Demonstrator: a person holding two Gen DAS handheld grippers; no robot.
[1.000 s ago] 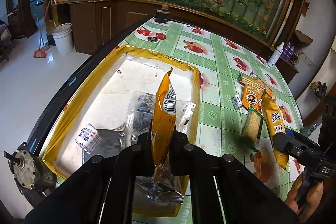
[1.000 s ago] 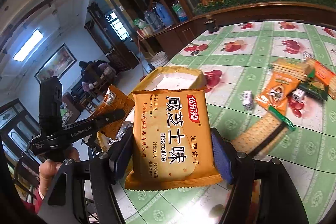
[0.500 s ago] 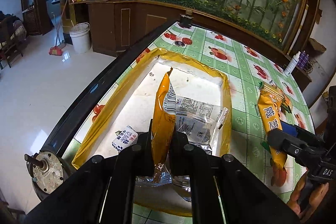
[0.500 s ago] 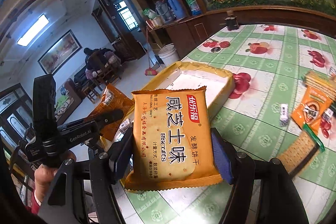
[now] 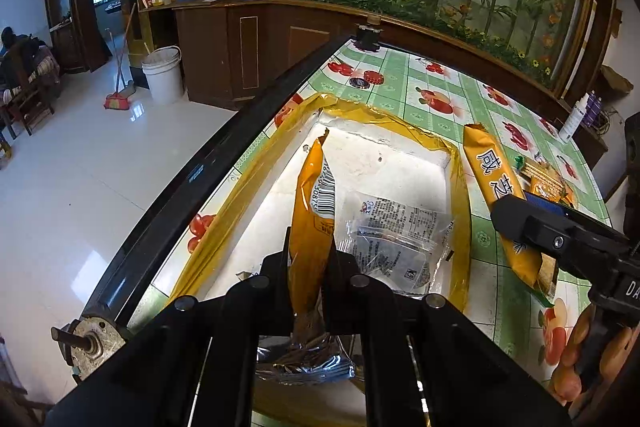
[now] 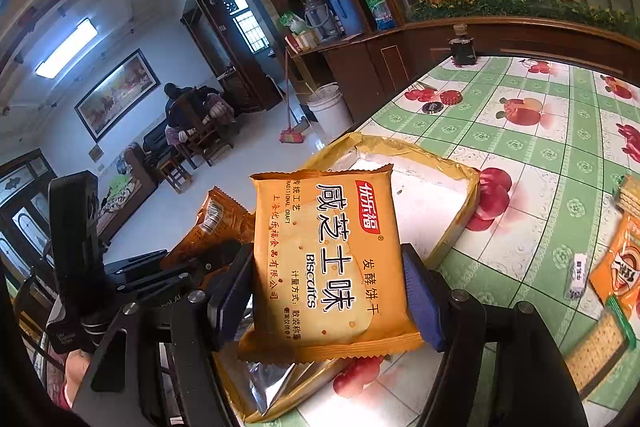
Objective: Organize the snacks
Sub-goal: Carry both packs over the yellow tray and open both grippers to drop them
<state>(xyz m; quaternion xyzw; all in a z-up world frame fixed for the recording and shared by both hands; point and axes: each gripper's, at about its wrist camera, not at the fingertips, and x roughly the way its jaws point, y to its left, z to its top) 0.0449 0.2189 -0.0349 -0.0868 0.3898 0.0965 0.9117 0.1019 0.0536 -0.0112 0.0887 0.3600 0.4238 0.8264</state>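
My left gripper (image 5: 310,259) is shut on an orange snack packet (image 5: 310,211), held edge-on above the yellow-rimmed white box (image 5: 400,123). Clear and silvery packets (image 5: 394,231) lie inside the box. My right gripper (image 6: 326,283) is shut on an orange Biscuits packet (image 6: 328,259), held upright over the near right corner of the box (image 6: 460,207). That packet and gripper show in the left wrist view (image 5: 492,179), just right of the box rim. The left gripper with its packet (image 6: 216,223) shows at left in the right wrist view.
Several more snacks lie on the green fruit-print tablecloth (image 6: 540,147) to the right: an orange packet (image 6: 620,267), a cracker pack (image 6: 600,343) and a small white sweet (image 6: 576,275). The table's dark edge (image 5: 224,163) runs left of the box. A dark jar (image 6: 462,49) stands at the far end.
Both grippers have moved left and forward over the box with their packets. The Biscuits packet has come from beside the loose snacks to the box's right rim.
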